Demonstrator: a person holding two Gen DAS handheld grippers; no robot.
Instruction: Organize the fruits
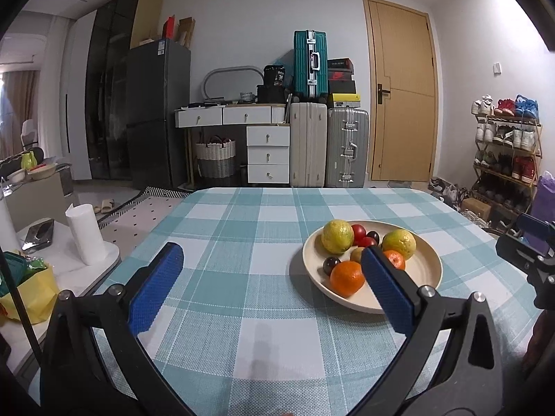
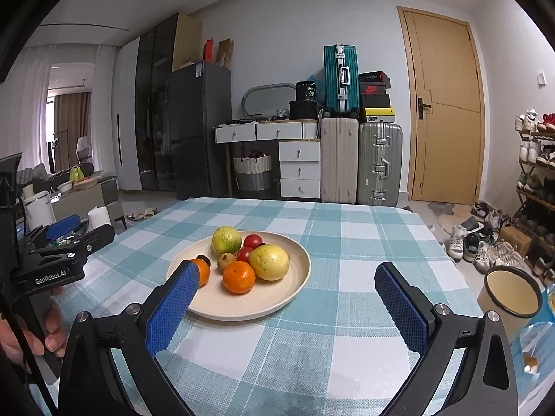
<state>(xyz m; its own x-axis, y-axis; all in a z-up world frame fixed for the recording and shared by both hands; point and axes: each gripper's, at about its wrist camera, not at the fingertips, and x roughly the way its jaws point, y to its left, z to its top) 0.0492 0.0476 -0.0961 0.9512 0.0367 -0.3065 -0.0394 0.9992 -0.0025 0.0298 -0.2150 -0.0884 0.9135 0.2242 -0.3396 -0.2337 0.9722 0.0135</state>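
So the big checked table [image 1: 242,242] carries pretty much one thing: a cream plate [image 2: 298,270] with all the fruit piled on it. None of it is loose on the cloth that I can see. That fits either fruit already gathered up or fruit waiting to be sorted off somewhere, and one look can't say which, so I won't call a move.

Both grippers sit low over the near edge. The left gripper [image 1: 270,287] is spread wide with nothing between its fingers, its right pad in front of the plate's near side. The right gripper [image 2: 288,308] is just as wide and empty, its left pad at the plate's left rim.

Fruit, biggest down: two yellow-green citrus [image 2: 269,261], two oranges [image 2: 238,276], a small kiwi-looking one [image 2: 226,260], two red tomatoes [image 2: 252,241], a couple of dark plums [image 1: 331,264].

General tip if anything gets grabbed: they're all round and packed touching, so come straight down over one on the edge of the pile and squeeze across its middle, or the neighbours will roll.
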